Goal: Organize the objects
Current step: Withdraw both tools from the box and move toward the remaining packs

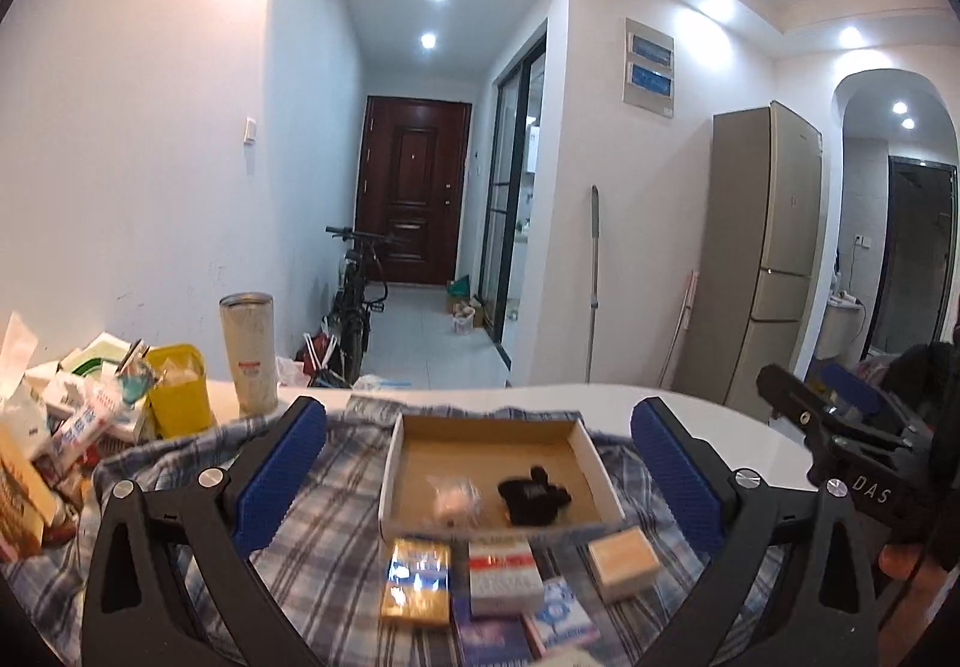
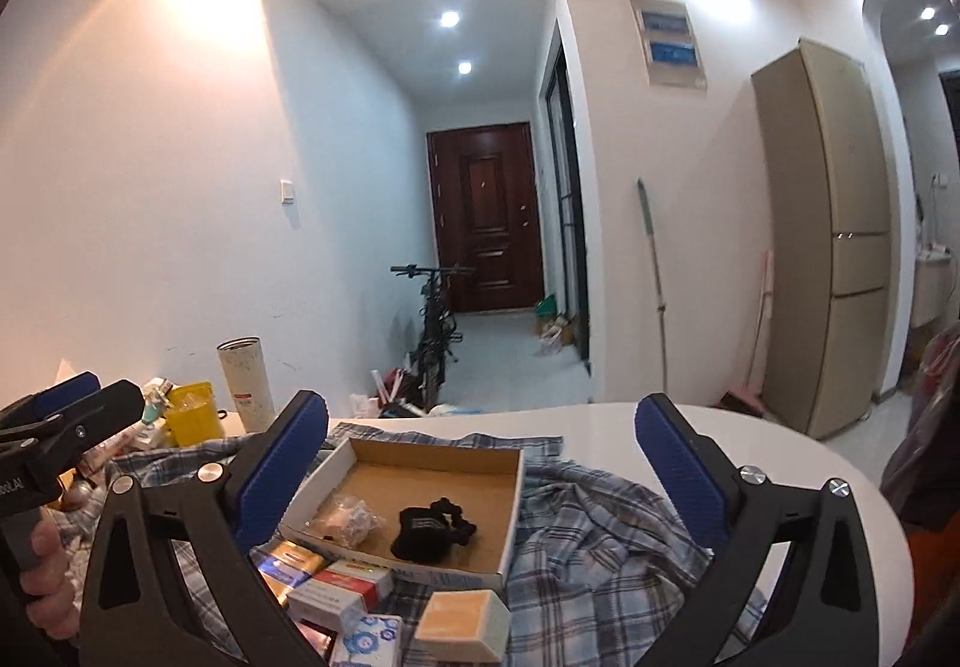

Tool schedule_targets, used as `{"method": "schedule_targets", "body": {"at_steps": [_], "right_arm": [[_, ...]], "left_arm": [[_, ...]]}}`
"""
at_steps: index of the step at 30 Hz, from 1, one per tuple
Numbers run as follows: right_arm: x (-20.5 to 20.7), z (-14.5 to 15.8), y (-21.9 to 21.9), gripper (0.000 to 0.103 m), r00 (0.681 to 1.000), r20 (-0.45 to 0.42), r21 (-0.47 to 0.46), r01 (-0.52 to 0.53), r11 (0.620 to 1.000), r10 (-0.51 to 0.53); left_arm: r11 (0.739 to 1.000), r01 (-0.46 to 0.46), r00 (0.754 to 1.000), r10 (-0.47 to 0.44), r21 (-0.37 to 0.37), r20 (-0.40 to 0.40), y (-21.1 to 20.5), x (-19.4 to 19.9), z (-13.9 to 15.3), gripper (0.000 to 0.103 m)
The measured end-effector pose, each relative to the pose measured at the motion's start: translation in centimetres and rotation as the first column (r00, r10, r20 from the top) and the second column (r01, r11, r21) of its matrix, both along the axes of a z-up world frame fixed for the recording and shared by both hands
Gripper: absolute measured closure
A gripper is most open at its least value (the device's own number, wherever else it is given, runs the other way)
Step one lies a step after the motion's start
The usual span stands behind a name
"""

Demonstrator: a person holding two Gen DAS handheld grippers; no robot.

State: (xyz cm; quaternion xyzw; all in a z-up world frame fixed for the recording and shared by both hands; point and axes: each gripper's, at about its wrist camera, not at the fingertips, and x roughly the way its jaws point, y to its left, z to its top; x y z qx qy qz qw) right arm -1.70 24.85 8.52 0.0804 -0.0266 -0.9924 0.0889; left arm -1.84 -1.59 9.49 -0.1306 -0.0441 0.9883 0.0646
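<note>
- The left hand-held gripper (image 1: pixel 477 463) is held up over the worktop (image 1: pixel 690 403), pointing almost level and a little bit down. Its two blue pads (image 1: pixel 279 472) are wide apart with nothing between them.
- The right hand-held gripper (image 2: pixel 480 466) is also up in the air, pointing nearly level. Its jaws are wide open and hold nothing.
- In the right wrist view, a hand (image 2: pixel 51 577) at the left edge wraps its fingers around the black handle of the left hand-held gripper.
- A flat cardboard box (image 1: pixel 594 457) sits on a checked shirt (image 1: pixel 336 541) spread over the worktop.
- Inside the box lie a small clear bag (image 1: pixel 453 496) and a black thing (image 1: pixel 531 493), side by side.
- Just in front of the box are small packs: a gold pack (image 1: pixel 417 580), a red and white pack (image 1: pixel 503 568), a tan pack (image 1: pixel 624 553) and a blue and white pack (image 1: pixel 558 613).
- A tall white cup (image 1: pixel 247 355) and a yellow tub (image 1: pixel 177 391) stand at the far left.
</note>
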Motion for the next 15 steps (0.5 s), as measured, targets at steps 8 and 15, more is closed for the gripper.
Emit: {"method": "schedule_targets", "body": {"at_steps": [8,15], "right_arm": [[1.9,-0.8,-0.2,0.001,1.0,-0.012,0.035,0.011,0.999,-0.01],[1.1,-1.9,-0.9,0.001,1.0,0.018,0.06,-0.001,0.998,0.0]], "left_arm": [[0.999,-0.007,0.998,0.009,-0.034,0.055,0.5,0.1,-2.2,0.0],[0.999,-0.018,0.998,0.02,-0.032,0.064,0.2,-0.8,-3.2,0.0]]}}
